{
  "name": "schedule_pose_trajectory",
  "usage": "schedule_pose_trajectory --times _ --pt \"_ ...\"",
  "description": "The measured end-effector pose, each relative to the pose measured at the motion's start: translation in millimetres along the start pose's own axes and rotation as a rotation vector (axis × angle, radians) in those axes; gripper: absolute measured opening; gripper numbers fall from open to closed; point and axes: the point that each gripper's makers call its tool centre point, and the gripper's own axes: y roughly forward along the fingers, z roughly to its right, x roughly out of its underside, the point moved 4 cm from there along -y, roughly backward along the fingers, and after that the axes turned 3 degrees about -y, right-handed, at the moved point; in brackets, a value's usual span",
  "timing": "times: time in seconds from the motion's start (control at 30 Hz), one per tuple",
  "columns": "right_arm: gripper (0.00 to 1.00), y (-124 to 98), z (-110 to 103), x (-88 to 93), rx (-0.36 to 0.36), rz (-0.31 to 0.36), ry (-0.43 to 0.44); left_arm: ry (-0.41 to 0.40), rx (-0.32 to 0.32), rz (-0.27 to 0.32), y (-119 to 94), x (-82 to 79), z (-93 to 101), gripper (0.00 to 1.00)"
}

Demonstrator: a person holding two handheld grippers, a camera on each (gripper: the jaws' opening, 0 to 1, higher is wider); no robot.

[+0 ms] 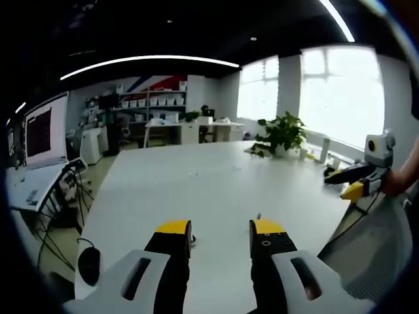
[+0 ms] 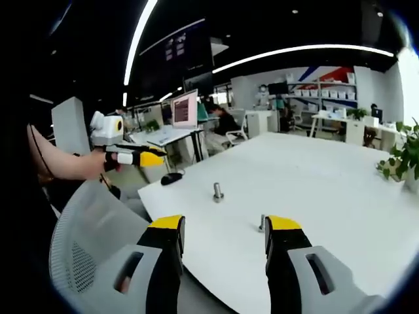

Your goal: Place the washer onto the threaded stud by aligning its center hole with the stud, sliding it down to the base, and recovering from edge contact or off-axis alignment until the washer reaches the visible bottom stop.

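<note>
- Left claw [image 1: 221, 235]: in the left gripper view its two yellow-tipped jaws stand spread wide, nothing between them, hovering above the near part of the white desk [image 1: 216, 183]. In the right gripper view it shows at the left, held in a hand [image 2: 98, 160] off the desk's edge, above a grey mesh chair [image 2: 91, 242]; from that side its jaw spread cannot be told.
- Right claw [image 2: 222, 229]: in the right gripper view the jaws are spread wide and hold nothing, poised over the near edge of the desk. In the left gripper view it shows at the far right, off the desk's side, held in a hand [image 1: 399, 180].
- Stud [image 2: 218, 191]: a small metal piece standing upright on the desk, beyond and between the right claw's jaws, apart from both.
- Second small metal piece [image 2: 262, 224]: on the desk just beside the tip of the right claw's right-hand jaw; whether it touches the jaw cannot be told, nor whether it is the washer. In the left gripper view a small thin thing [image 1: 258, 215] peeks just above the right-hand jaw tip, too small to name.
- Mouse [image 2: 171, 177]: dark, on the desk's corner near the left claw.
- Plant [image 1: 283, 134]: potted, at the desk's far side by the windows.
- Monitor [image 2: 184, 108]: lit, on a further desk, a seated person [image 2: 222, 121] behind it.
</note>
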Motion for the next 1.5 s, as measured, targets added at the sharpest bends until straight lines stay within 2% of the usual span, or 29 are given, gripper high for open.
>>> schedule_pose_trajectory --times 0.07,0.2,0.4,0.5,0.53,0.63,0.73,0.8,0.87,0.93,1.03,1.2,1.5 --pt "0.51 1.5 -2.1 4.3 0.001 -0.021 -0.017 -0.007 -0.008 0.006 -1.8 0.6 -1.6 0.34" --pt "0.51 3.8 0.3 6.4 0.025 -0.043 -0.068 -0.023 0.017 0.01 0.0 -0.4 0.3 0.34" --pt "0.52 3.9 0.3 14.2 0.043 -0.099 -0.105 0.012 0.063 -0.034 5.1 7.4 14.0 0.34" --pt "0.53 2.3 1.0 10.1 0.057 -0.081 -0.115 0.039 0.075 -0.056 7.2 11.0 18.1 0.33" --pt "0.53 1.5 1.8 7.6 0.057 -0.065 -0.097 0.058 0.071 -0.079 7.8 14.0 17.6 0.33" --pt "0.54 -2.8 10.2 5.9 0.121 -0.058 -0.08 0.024 0.1 -0.055 6.2 10.6 19.7 0.32" --pt "0.55 -4.2 13.9 4.5 0.143 -0.05 -0.081 0.011 0.078 -0.075 6.6 14.7 14.0 0.31" --pt "0.55 -2.9 10.4 5.8 0.122 -0.058 -0.066 -0.005 0.076 -0.074 6.7 14.2 12.4 0.32" --pt "0.55 -0.4 6.5 6.7 0.112 -0.07 -0.097 -0.012 0.077 -0.065 6.6 13.1 13.7 0.32" --pt "0.55 -0.8 6.1 6.7 0.11 -0.068 -0.097 0.006 0.088 -0.1 8.7 18.7 16.3 0.32" --pt "0.55 -4.3 11.6 6.7 0.138 -0.057 -0.071 0.029 0.097 -0.11 8.4 20.5 20.9 0.32" --pt "0.55 -7.6 19.7 6.1 0.185 -0.051 -0.019 0.016 0.11 -0.11 7.7 20.9 22.3 0.31" --pt "0.54 -8.7 20.9 3.9 0.21 -0.051 -0.031 0.041 0.147 -0.123 9.8 21.9 30.5 0.31"
